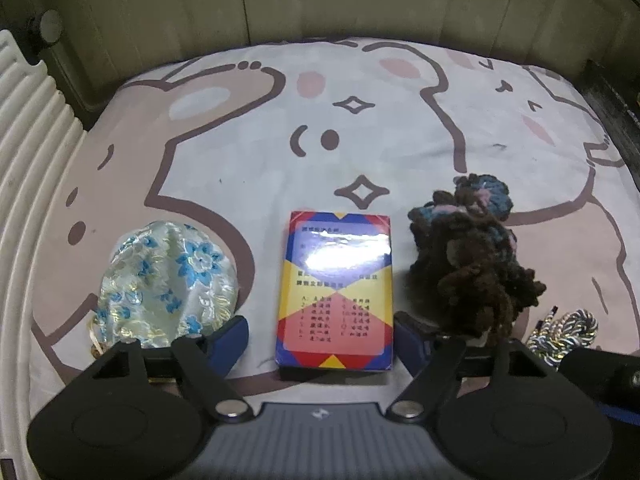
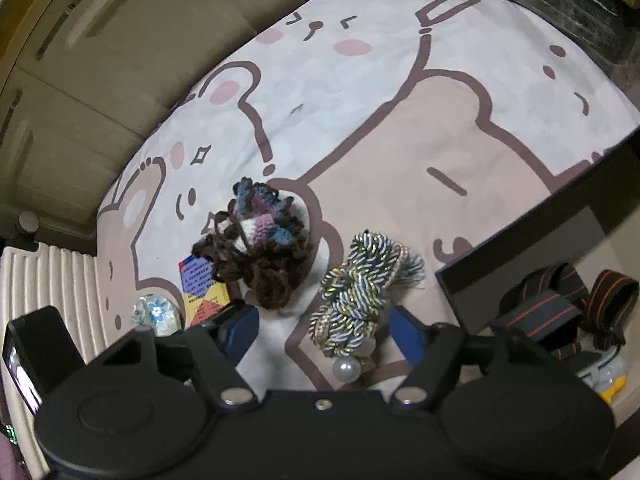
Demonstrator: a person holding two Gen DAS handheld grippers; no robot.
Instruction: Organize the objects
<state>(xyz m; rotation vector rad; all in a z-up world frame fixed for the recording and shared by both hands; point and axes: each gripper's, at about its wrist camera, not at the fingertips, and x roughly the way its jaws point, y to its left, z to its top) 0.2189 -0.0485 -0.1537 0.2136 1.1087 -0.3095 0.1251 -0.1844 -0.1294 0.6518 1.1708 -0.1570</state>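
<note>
On the bear-print cloth (image 1: 256,160) lie a white pouch with blue flowers (image 1: 168,280), a colourful card box (image 1: 336,292), a brown-and-blue crochet piece (image 1: 472,256) and a braided metallic cord with pearls (image 1: 568,332). My left gripper (image 1: 320,340) is open, its blue fingers on either side of the card box's near end. In the right wrist view the crochet piece (image 2: 256,248) and card box (image 2: 202,284) lie to the left. My right gripper (image 2: 320,332) is open, the braided cord (image 2: 356,296) between its fingers.
A white ribbed board (image 1: 28,152) runs along the left edge of the cloth. A dark-rimmed box (image 2: 520,248) at the right holds striped elastic bands (image 2: 560,308). Beige cabinet doors (image 2: 100,60) stand behind the cloth.
</note>
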